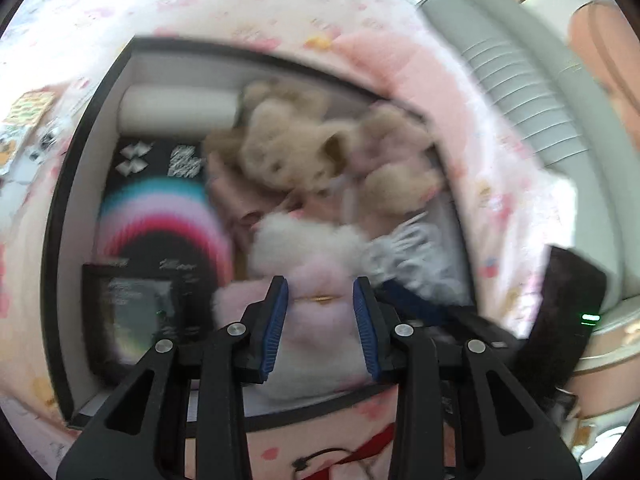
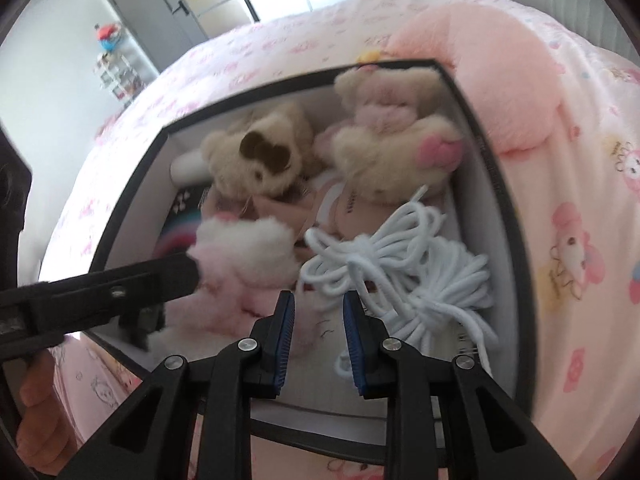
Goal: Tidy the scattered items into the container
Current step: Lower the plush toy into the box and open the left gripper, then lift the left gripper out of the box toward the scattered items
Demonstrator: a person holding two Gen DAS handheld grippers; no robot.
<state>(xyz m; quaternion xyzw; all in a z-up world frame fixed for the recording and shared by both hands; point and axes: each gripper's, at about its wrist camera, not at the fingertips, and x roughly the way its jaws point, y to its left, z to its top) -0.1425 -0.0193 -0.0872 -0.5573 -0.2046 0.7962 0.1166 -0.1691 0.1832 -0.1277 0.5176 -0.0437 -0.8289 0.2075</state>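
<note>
Right under the left tool (image 1: 320,304) lies the pink and white plush toy (image 1: 308,280), inside the black box (image 1: 60,216) on the bed (image 2: 200,60); its pads sit on both sides of the toy, partly spread, and I cannot tell if they pinch it; from the right view the left tool comes in from the left side and touches the toy; the right tool (image 2: 318,328) hangs over the near part of the box, partly spread, holding nothing, with the white rope bundle (image 2: 400,264) just beside it; two tan teddy bears (image 2: 256,156) lie at the far end; a big pink pillow (image 2: 488,64) rests outside the box; the left tool is nearer to the toy
</note>
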